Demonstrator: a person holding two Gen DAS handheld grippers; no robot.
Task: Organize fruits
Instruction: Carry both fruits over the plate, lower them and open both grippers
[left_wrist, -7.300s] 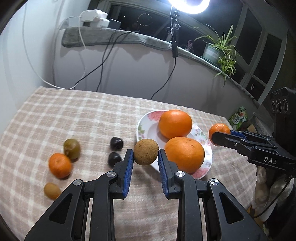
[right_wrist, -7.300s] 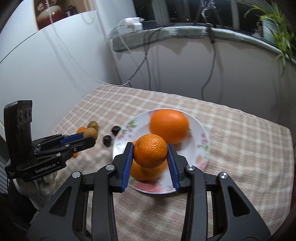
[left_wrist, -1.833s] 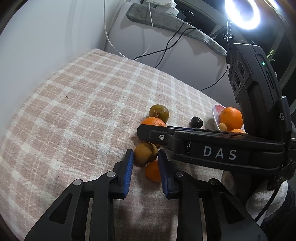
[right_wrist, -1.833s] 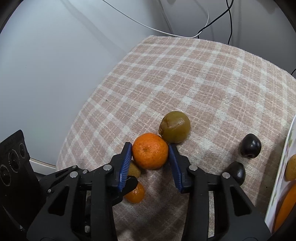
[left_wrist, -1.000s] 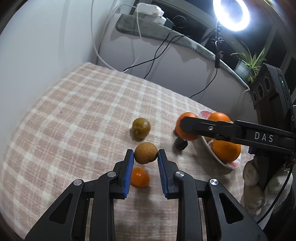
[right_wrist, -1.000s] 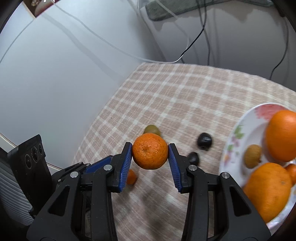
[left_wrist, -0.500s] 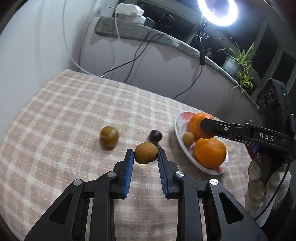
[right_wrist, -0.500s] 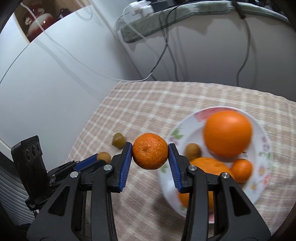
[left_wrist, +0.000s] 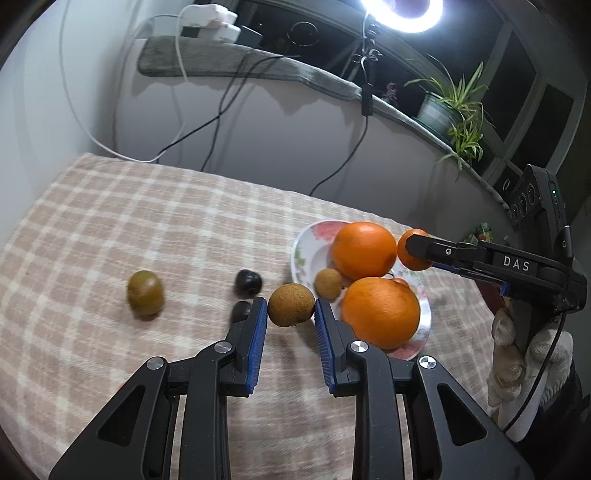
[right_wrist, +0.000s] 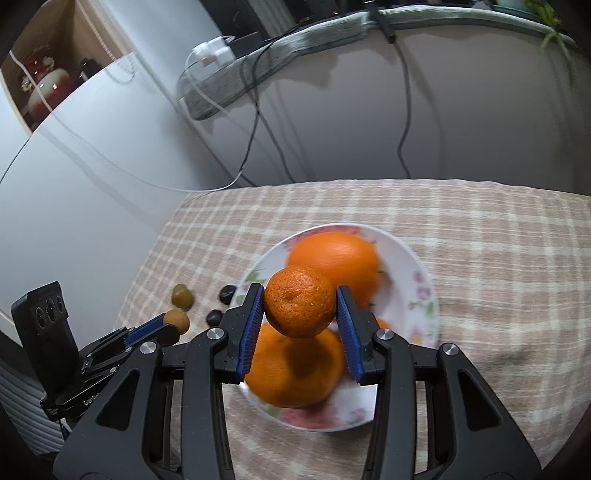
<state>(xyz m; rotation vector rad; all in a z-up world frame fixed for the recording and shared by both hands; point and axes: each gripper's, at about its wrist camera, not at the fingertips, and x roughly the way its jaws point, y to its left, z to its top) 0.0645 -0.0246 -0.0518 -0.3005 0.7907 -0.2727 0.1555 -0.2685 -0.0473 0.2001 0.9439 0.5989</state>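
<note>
Left tool (left_wrist: 291, 310): blue pads closed on a small round brown fruit (left_wrist: 291, 304), held clear above the surface (left_wrist: 110, 221), just short of the plate's near rim. In the right wrist view the same tool (right_wrist: 176, 322) shows at lower left with the brown fruit at its tip.

Right tool (right_wrist: 300, 306): blue pads closed on a mandarin (right_wrist: 299, 301), held in the air over the plate (right_wrist: 417, 280), above the nearer orange. In the left wrist view it enters from the right, marked "DAS", with the mandarin (left_wrist: 412, 249) at its tip beside the far orange; a gloved hand (left_wrist: 524, 354) grips its handle.

Plate: white with flower print, on a checked cloth covering the surface. Contents: far orange (left_wrist: 364, 250), near orange (left_wrist: 380, 312), a small brown fruit (left_wrist: 328, 283) at the left side, and a small orange fruit partly hidden behind the near orange.

Loose on the cloth, left of the plate: one green-brown kiwi (left_wrist: 144, 292), well apart from the plate; two dark round fruits, one (left_wrist: 248, 282) near the plate, the other (left_wrist: 241, 311) partly behind the left tool's pad.

Background: ledge with power strip and cables, ring light (left_wrist: 400, 14), potted plant (left_wrist: 456, 107).
</note>
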